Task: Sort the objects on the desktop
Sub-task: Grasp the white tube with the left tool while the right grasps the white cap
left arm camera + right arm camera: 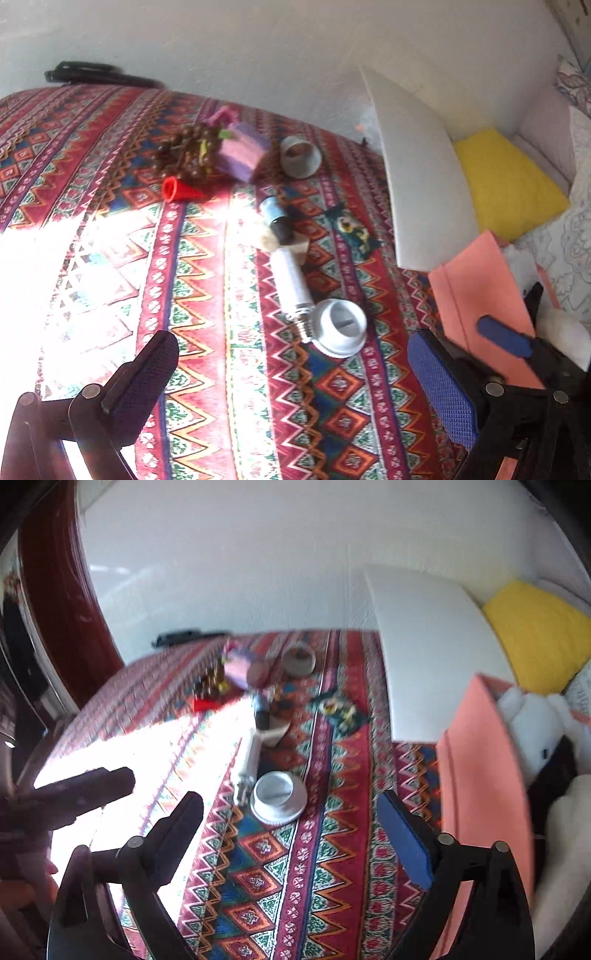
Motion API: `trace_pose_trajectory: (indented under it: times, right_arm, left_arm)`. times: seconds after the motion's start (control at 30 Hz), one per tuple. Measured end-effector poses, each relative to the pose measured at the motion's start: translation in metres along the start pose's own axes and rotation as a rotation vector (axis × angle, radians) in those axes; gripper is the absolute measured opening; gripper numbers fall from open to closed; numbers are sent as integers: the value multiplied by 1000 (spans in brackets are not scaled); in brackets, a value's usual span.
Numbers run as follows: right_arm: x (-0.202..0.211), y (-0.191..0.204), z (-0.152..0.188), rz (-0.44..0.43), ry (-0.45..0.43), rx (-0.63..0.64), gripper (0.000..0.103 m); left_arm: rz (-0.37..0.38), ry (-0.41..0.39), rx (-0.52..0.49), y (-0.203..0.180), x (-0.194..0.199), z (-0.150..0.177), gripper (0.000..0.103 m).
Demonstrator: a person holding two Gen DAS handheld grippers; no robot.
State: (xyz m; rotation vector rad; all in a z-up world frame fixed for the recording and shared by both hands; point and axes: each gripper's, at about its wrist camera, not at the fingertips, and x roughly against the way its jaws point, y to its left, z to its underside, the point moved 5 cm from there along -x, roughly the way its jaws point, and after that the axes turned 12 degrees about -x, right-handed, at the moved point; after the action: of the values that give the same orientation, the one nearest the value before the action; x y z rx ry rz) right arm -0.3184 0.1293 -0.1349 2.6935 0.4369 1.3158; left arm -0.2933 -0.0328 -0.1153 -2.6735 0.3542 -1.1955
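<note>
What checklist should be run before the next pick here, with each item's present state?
1. Left gripper open, empty: ok.
2. Right gripper open, empty: ok.
3. White cap nearest, top unobstructed: ok.
4. Cap clear of white tube: not ok, they touch.
5. Pink box open for drop-off: ok; free room inside: cannot tell.
6. Far pile by red cone separable: cannot tell, blurred.
</note>
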Motion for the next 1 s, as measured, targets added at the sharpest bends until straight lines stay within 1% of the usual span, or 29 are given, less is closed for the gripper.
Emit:
trace_pose_trajectory:
  times: [0.07, 0.17, 0.2, 0.23, 0.3, 0.37, 0.47, 0.57, 0.6, 0.63, 0.7, 0.73, 0.8, 0.9, 0.97, 1.0]
  right_arm:
    - [-40, 7, 6, 33, 59, 33, 88]
    - [-87, 7, 6, 90, 126, 58, 88]
    - [-99, 6, 7, 100, 156, 62, 83]
    - [-104, 3, 9, 92, 178, 49, 66]
    - [-107, -3, 10, 63, 208, 7, 65]
    - [-94, -12, 8, 48, 201, -22, 65]
    - [-62, -34, -6, 67, 137, -70, 65]
    - [-28, -58, -28, 74, 51, -133, 66]
    - [-19, -63, -34, 69, 26, -146, 66]
    - [-11, -66, -39, 63, 5, -158, 66]
    - [7, -72, -48, 54, -37, -183, 66]
    - [16, -73, -52, 44, -60, -193, 66]
    - [37, -73, -59, 16, -116, -209, 66]
    - [75, -74, -68, -22, -210, -226, 66]
    - [102, -77, -72, -46, -267, -244, 66]
    - [114, -79, -73, -56, -291, -253, 66]
  left_arm:
    - [10, 16, 13, 10, -7, 5, 102]
    - [27, 26, 20, 17, -16, 5, 102]
    - [31, 28, 17, 18, -18, 4, 102]
    - [35, 31, 11, 17, -21, 2, 102]
    - [52, 33, -9, 12, -32, -2, 102]
    - [68, 40, -27, 5, -47, -7, 102]
    - [80, 79, -42, -9, -85, -13, 102]
    - [77, 118, -41, -18, -130, -22, 100]
    - [78, 129, -39, -19, -144, -25, 97]
    - [86, 143, -33, -19, -158, -27, 82]
    - [75, 124, -41, -19, -161, -33, 55]
    - [110, 115, -5, -16, -157, -34, 27]
    - [189, 88, 72, -11, -139, -32, 28]
    - [170, 16, -14, -30, -96, -34, 27]
    - [172, -21, -66, -47, -68, -37, 27]
    - [185, -37, -78, -56, -56, -38, 27]
